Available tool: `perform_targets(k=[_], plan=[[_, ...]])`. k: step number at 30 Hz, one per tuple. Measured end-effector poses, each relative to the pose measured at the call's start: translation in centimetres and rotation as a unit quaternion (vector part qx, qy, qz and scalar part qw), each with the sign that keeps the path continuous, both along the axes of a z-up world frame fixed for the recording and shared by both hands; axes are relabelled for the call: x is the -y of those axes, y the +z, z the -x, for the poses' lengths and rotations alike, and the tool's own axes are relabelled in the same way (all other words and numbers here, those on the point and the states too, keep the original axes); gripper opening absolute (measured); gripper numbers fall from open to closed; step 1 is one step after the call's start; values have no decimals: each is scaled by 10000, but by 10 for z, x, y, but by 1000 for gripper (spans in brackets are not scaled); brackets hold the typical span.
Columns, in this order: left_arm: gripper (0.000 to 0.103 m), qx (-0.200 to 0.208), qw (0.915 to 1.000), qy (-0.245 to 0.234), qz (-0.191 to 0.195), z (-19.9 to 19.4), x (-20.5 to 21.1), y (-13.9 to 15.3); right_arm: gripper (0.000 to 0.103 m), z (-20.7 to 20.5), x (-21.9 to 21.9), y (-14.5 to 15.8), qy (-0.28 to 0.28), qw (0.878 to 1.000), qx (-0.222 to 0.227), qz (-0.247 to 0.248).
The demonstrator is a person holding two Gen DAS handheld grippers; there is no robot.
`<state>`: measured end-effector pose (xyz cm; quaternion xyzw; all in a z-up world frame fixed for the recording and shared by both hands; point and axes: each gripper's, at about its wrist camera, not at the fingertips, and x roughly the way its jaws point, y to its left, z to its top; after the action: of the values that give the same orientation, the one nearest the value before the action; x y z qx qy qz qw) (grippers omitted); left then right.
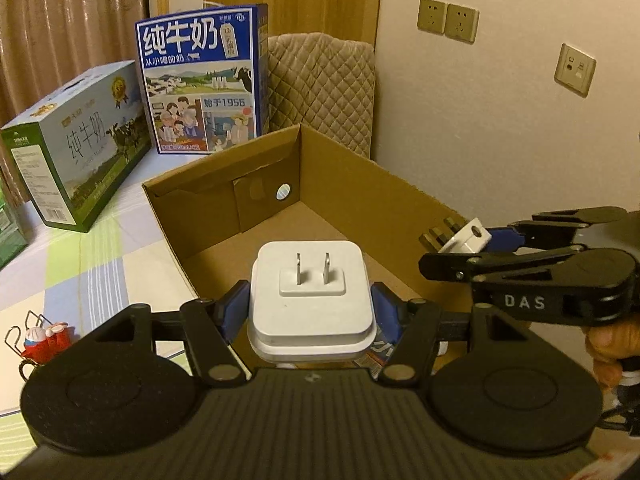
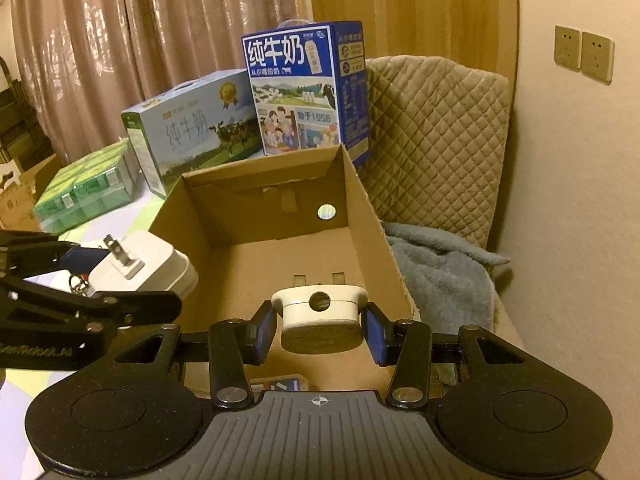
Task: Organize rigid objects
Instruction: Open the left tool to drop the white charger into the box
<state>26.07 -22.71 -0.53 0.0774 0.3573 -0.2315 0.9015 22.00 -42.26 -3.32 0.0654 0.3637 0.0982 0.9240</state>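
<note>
My left gripper (image 1: 310, 312) is shut on a square white charger (image 1: 310, 300) with two flat prongs facing forward, held above the near edge of an open cardboard box (image 1: 360, 184). My right gripper (image 2: 318, 332) is shut on a small round white plug adapter (image 2: 320, 308), held over the same box (image 2: 256, 256). In the left wrist view the right gripper (image 1: 460, 244) and the adapter (image 1: 466, 236) hang over the box's right wall. In the right wrist view the charger (image 2: 144, 266) shows at left in the left gripper.
A blue milk carton (image 1: 204, 80) and a green-white milk carton (image 1: 76, 144) stand behind the box on a checked cloth. A quilted chair (image 2: 436, 140) with a grey blanket (image 2: 444, 272) is right of the box. A red keychain toy (image 1: 40, 340) lies at left.
</note>
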Motion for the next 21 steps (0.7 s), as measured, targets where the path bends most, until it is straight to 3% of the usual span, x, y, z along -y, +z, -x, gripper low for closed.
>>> perform_targets(k=[8, 20, 21], plan=[[61, -19, 9998, -105, -161, -9, 11, -8, 43, -2, 1, -7, 72, 9999, -69, 75], [61, -152, 9998, -112, -111, -24, 16, -20, 43, -1, 9, -14, -49, 9998, -186, -2], [66, -179, 9997, -120, -67, -25, 16, -20, 43, -1, 11, -14, -72, 9998, -201, -28]])
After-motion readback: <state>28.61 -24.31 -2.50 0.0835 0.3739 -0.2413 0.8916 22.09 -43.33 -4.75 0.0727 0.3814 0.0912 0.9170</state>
